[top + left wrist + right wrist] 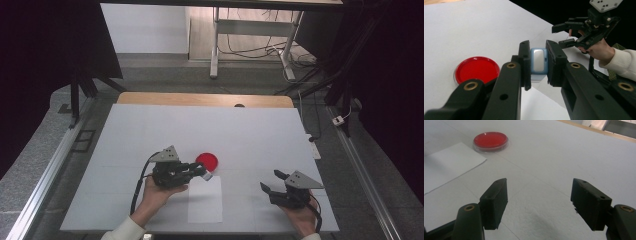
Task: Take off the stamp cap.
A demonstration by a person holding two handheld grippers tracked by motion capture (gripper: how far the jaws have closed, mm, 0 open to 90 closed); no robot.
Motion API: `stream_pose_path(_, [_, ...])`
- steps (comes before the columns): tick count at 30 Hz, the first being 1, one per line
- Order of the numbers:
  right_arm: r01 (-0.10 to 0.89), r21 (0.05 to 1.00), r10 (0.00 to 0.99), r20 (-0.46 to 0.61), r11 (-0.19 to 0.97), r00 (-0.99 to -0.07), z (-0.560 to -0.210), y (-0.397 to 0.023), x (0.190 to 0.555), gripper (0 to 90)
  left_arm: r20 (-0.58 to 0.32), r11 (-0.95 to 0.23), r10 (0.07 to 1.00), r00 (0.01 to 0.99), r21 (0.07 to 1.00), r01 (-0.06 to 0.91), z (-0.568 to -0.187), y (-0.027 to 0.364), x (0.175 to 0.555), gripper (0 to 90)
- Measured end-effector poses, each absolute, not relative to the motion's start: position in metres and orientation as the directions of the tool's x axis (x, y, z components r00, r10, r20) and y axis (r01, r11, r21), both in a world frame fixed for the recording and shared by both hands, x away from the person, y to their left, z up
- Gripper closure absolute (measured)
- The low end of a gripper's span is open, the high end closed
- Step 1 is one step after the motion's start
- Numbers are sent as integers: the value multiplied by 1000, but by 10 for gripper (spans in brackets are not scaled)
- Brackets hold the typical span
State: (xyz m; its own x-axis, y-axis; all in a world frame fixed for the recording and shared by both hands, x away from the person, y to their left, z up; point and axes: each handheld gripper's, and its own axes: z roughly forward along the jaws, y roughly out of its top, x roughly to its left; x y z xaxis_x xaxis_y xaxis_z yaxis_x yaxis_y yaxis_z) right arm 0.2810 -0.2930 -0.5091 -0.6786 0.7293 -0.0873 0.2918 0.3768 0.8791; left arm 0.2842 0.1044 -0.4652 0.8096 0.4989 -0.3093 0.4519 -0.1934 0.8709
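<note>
My left gripper [202, 172] lies level over the white table [250, 130], shut on a small light-blue block with a pale face [539, 62]. That block [208, 175] hangs just above the top edge of a white paper sheet [205, 200]. A round red dish [206, 160] with a clear rim rests on the table right behind the block, and to the left of the jaws in the left gripper view [477, 68]. My right gripper [270, 180] is held near the table's front right, open with nothing between its fingers [495, 202].
A person's hands and pale sleeves enter from the front edge. In the right gripper view the red dish [490, 140] and the paper sheet [449, 162] lie far left. A wooden strip [200, 99] borders the table's far edge, with dark curtains and cables beyond.
</note>
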Motion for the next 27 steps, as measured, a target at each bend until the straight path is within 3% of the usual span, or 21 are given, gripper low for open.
stream_pose_path(27, [257,897,702,-79,360,-708,-502,-264,274,310,-316,-175,508,801,872,456,-466,99,284,758])
